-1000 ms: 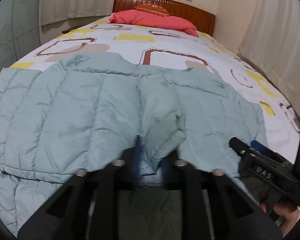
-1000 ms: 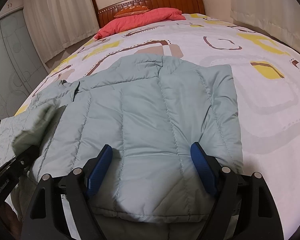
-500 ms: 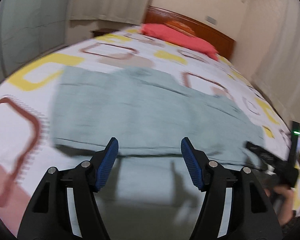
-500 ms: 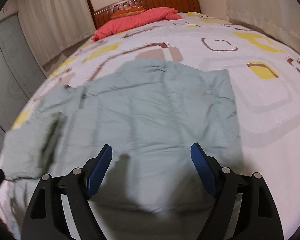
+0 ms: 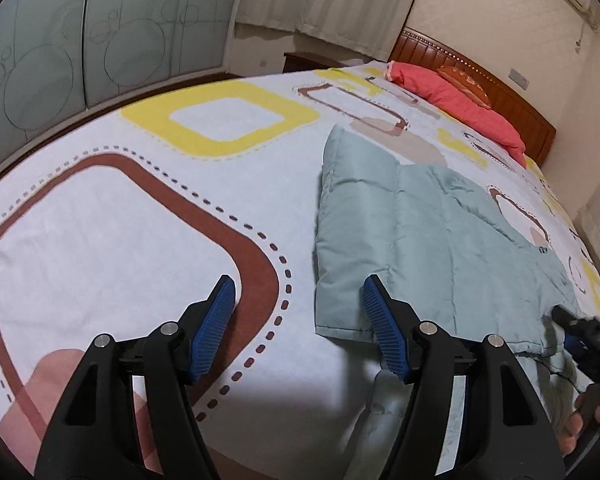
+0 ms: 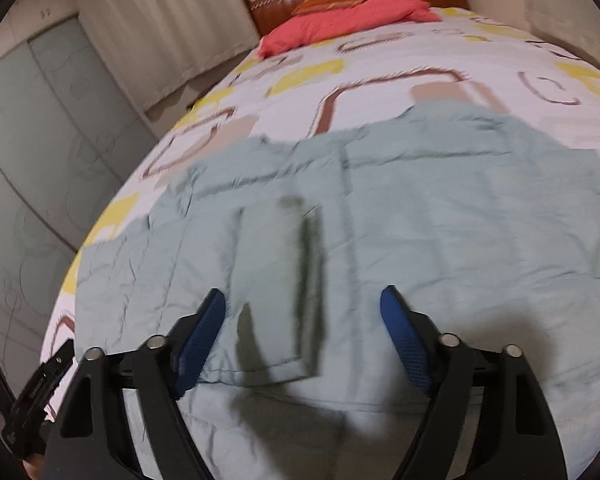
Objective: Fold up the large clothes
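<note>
The left hand-held gripper (image 5: 296, 300) is hovering spread and empty over the patterned bed (image 5: 112, 216); the right hand-held gripper (image 6: 302, 312) is gaping over the quilted jacket (image 6: 440, 220) lying flat there, with a red pillow (image 6: 340, 20) beyond.

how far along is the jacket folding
Done: one sleeve lies folded across the pale green quilted puffer jacket on the patterned bedsheet. In hand: nothing; left gripper and right gripper hover with jaws open. Left: the remaining folds.
</note>
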### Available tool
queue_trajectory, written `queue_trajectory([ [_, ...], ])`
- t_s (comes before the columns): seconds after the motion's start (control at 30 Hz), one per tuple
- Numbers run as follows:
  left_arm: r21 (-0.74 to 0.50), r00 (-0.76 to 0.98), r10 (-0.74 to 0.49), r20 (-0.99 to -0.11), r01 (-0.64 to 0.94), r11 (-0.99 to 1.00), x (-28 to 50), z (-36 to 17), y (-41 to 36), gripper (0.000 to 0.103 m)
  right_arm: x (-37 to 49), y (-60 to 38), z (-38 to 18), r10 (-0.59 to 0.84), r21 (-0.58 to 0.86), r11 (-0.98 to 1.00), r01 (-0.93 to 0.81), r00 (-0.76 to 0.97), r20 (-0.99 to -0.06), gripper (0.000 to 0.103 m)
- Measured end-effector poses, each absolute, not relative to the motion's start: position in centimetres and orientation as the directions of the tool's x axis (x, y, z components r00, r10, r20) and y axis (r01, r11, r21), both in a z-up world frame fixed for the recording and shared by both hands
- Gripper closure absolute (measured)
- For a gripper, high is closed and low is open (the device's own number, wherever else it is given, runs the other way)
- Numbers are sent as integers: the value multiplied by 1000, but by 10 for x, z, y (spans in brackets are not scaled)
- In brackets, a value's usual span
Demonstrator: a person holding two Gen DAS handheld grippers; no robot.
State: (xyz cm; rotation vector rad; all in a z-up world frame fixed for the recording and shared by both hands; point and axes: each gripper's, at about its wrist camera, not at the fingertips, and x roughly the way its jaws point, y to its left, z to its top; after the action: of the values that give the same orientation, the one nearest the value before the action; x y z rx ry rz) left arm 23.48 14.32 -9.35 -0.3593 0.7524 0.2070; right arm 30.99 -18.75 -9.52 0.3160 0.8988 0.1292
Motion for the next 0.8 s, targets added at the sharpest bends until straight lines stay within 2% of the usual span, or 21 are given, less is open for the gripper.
queue_trajectory([
  [0.1,-235,708,49,-705,-298,925,238,-95,139,36,311,-178,-99,259,323,946,-1,600,-757,86],
  [0.17,-234,711,46,-702,-291,928,239,-95,137,35,307,-180,-92,253,319,948,-6,622,-741,92],
  [0.43,-241,721,32,-692,-274,931,241,-91,129,32,282,-234,-49,130,242,969,46,739,-661,93],
  [0.8,-200,713,27,-701,-232,952,253,-89,104,32,273,-336,-81,-9,214,948,237,692,-722,93],
])
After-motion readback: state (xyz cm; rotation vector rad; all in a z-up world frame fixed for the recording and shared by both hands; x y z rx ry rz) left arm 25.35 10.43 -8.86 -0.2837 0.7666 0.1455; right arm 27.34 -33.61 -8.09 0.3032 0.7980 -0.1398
